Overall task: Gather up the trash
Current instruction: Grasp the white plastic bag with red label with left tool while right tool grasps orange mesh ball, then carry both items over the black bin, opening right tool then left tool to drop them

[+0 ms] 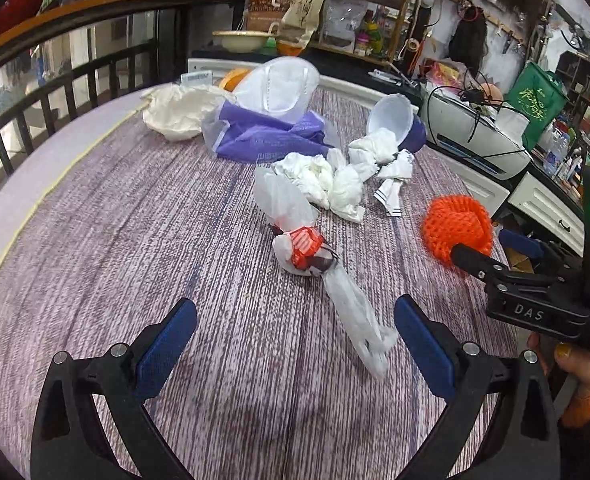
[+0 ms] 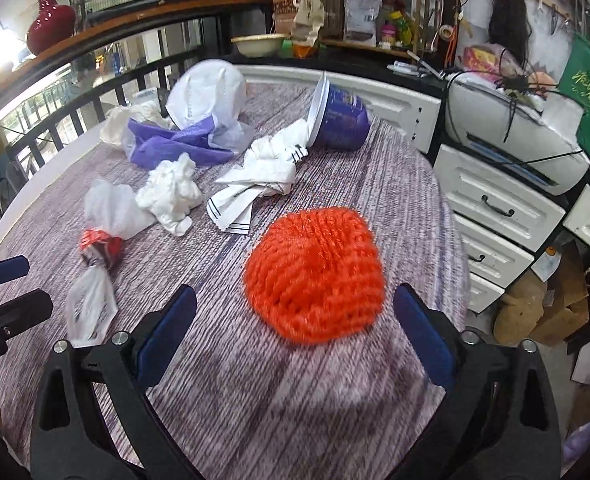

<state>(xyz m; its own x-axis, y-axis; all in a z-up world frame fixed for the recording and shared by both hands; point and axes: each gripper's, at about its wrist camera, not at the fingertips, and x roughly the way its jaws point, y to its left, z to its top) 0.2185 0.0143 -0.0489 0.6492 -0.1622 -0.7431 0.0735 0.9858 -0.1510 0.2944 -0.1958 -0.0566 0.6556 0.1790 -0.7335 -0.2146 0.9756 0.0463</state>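
Lying scattered over a round table (image 1: 95,240) with a purple-grey streaked cloth is a spread of trash. The left gripper (image 1: 295,336) hangs over the near part of the table with its jaws wide and nothing pressed between the blue pads; the tail end of a twisted clear plastic bag (image 1: 295,216) with a red and black wrapper (image 1: 307,248) knotted into its middle lies on the cloth between them, untouched by either pad. Beyond that bag sits a clump of crumpled white tissues (image 1: 323,180), then a white wrapper with dark stripes (image 1: 391,192), and behind these a purple paper cup (image 1: 395,124) tipped on its side with more tissue at its mouth. Farther back a purple bag (image 1: 263,136) lies flat with a clear plastic bag (image 1: 279,84) puffed up on top of it, and a cream paper wad (image 1: 175,112) rests to their left.

The right gripper (image 2: 295,320) is poised near the table's right edge, jaws also wide and gripping nothing. An orange foam net (image 2: 315,272) lies on the cloth just ahead of and between its fingers, apart from both pads. In the left wrist view the same gripper shows at the right with one black finger (image 1: 471,260) in front of the net, and a hand (image 1: 575,364) in an orange sleeve grasps its handle. A white printer (image 2: 515,132) stands on white drawers (image 2: 495,208) to the right of the table.
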